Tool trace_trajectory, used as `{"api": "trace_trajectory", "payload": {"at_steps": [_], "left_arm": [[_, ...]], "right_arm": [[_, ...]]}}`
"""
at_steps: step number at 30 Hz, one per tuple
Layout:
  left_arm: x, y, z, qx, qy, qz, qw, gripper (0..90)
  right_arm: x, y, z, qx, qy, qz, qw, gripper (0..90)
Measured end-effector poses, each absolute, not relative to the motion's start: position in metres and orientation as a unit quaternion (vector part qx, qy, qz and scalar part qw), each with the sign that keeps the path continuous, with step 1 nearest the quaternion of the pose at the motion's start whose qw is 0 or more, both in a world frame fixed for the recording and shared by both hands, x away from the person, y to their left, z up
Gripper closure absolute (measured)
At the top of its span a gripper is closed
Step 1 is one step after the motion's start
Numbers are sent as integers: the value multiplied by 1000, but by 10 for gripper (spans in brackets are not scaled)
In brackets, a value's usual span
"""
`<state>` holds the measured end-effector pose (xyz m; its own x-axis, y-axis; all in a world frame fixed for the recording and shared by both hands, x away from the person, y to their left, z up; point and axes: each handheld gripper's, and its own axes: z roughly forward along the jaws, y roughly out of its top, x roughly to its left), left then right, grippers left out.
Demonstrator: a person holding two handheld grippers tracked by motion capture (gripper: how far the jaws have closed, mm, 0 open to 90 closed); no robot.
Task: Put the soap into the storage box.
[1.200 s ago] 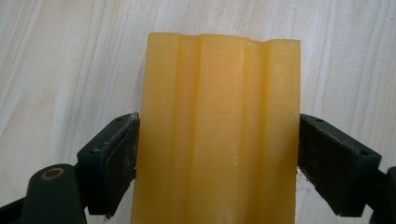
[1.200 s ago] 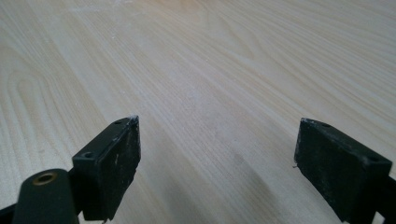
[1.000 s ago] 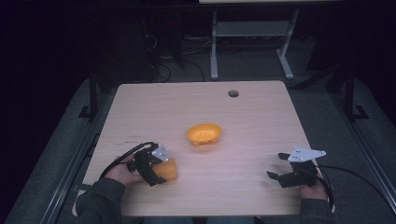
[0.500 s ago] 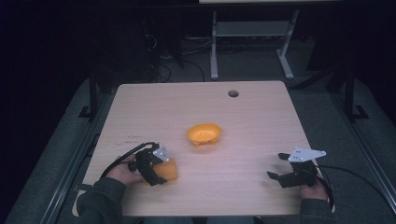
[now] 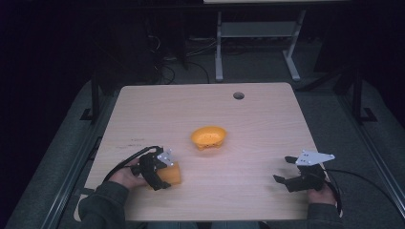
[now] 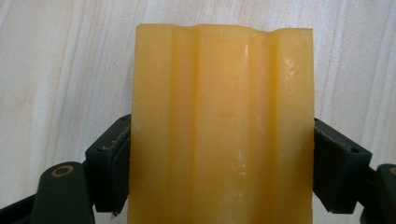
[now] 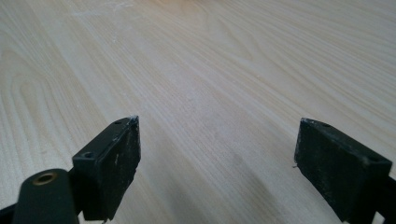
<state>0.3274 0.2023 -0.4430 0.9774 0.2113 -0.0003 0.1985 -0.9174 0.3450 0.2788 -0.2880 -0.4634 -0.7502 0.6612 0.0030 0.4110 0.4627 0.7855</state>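
A ridged yellow-orange block (image 5: 174, 173) rests on the wooden table (image 5: 258, 124) near its front left. My left gripper (image 5: 163, 177) is shut on it. In the left gripper view the block (image 6: 222, 93) sits upright between the two black jaws of that gripper (image 6: 219, 156), which press its sides. An orange bowl (image 5: 208, 137) stands at the table's middle, apart from both grippers. My right gripper (image 5: 282, 169) lies near the front right, pointing left. Its jaws are wide apart with nothing between them, and bare wood lies under the gripper (image 7: 217, 149).
A round cable hole (image 5: 238, 95) sits near the table's far edge. Behind the table a grey metal stand (image 5: 258, 33) and loose cables (image 5: 167, 71) are on the dark floor. Bare wood lies between the bowl and the right gripper.
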Motion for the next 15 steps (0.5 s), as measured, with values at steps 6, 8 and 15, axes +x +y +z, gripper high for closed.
{"api": "trace_trajectory", "payload": {"at_steps": [6, 8, 15], "left_arm": [[326, 202, -442, 979, 106, 16, 174, 208], [327, 203, -441, 978, 106, 17, 179, 209], [329, 207, -436, 974, 118, 19, 193, 209]], "right_arm": [[279, -290, -463, 323, 838, 412, 152, 138], [279, -290, -464, 324, 837, 415, 151, 138], [280, -292, -465, 325, 836, 416, 150, 138]]}}
